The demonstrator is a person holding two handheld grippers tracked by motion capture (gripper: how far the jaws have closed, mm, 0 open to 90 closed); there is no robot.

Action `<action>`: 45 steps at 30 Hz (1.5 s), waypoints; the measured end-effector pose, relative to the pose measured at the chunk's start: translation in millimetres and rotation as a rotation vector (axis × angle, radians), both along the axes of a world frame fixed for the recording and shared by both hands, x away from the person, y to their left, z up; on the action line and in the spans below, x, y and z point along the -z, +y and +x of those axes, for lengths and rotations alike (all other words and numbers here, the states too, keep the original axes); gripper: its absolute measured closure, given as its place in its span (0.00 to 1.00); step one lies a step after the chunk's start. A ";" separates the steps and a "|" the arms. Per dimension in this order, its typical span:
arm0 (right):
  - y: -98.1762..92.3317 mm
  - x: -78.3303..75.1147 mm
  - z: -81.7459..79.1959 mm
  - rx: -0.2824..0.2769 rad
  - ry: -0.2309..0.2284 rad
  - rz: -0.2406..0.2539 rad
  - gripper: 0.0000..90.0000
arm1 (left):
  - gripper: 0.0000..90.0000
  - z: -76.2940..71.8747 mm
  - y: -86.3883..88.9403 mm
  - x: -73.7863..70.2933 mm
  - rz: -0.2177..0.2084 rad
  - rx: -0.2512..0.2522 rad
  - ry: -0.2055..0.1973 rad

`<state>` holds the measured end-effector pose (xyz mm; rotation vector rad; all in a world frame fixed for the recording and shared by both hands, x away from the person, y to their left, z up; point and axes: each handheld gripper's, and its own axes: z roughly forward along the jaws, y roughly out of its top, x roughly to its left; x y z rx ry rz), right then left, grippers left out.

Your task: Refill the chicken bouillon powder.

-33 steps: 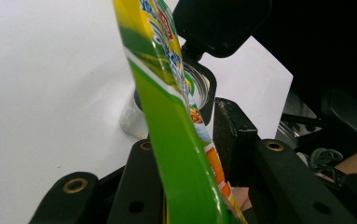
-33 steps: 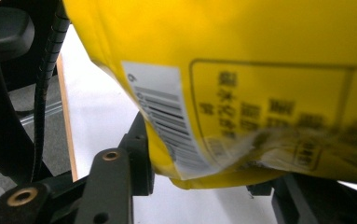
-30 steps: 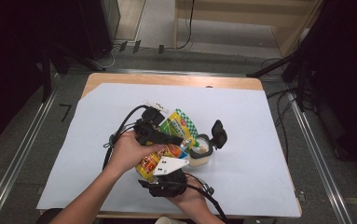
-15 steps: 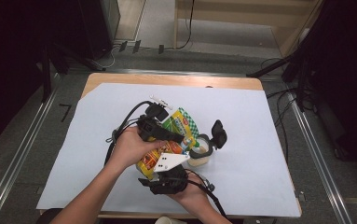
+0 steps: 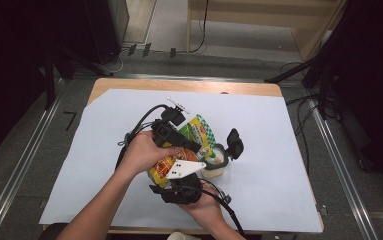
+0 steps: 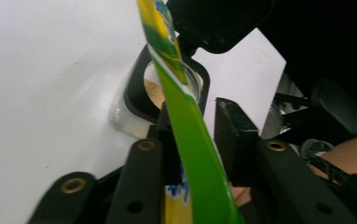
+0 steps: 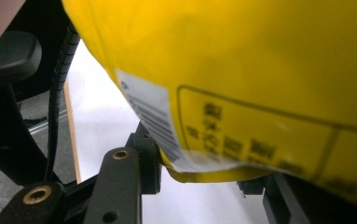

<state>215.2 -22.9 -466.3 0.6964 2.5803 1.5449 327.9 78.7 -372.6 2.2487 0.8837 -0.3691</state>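
Observation:
A yellow and green snack pouch (image 5: 200, 131) hangs tilted over a clear container (image 5: 214, 169) with beige powder inside, its black lid (image 5: 235, 142) flipped open. My left gripper (image 5: 198, 148) reaches in from the left. Its jaws have just been opening, and the pouch's green edge (image 6: 185, 140) stands between them, resting on one jaw with a thin gap to the other. Below it I see the container (image 6: 154, 91). My right gripper (image 5: 177, 179), under its grey plate, comes from below. Its jaws have just been closing and now press on the pouch's yellow bottom (image 7: 223, 172).
A white sheet (image 5: 289, 150) covers the wooden table (image 5: 189, 86). Cables (image 5: 139, 125) loop from the left gripper across the sheet. Metal rails (image 5: 24, 165) run along both sides, and a paper cup's rim (image 5: 184, 236) shows at the near edge.

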 end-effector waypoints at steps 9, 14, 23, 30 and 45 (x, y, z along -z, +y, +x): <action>-2.4 3.3 0.6 0.032 0.038 0.070 0.68 | 0.71 -4.9 4.0 -0.5 -0.020 0.012 -0.014; -4.6 3.8 2.6 0.034 0.035 0.081 0.67 | 0.65 -7.3 8.6 -1.7 -0.032 0.003 -0.022; -9.2 1.7 6.0 0.051 0.060 0.105 0.67 | 0.65 -9.5 14.9 -3.1 -0.012 -0.012 -0.035; -4.8 1.3 1.8 0.025 0.046 0.091 0.65 | 0.87 -13.1 14.2 -6.3 0.026 -0.031 -0.072; 0.2 4.1 0.8 -0.040 0.011 0.025 0.60 | 1.00 -16.4 12.4 -8.4 0.041 -0.041 -0.104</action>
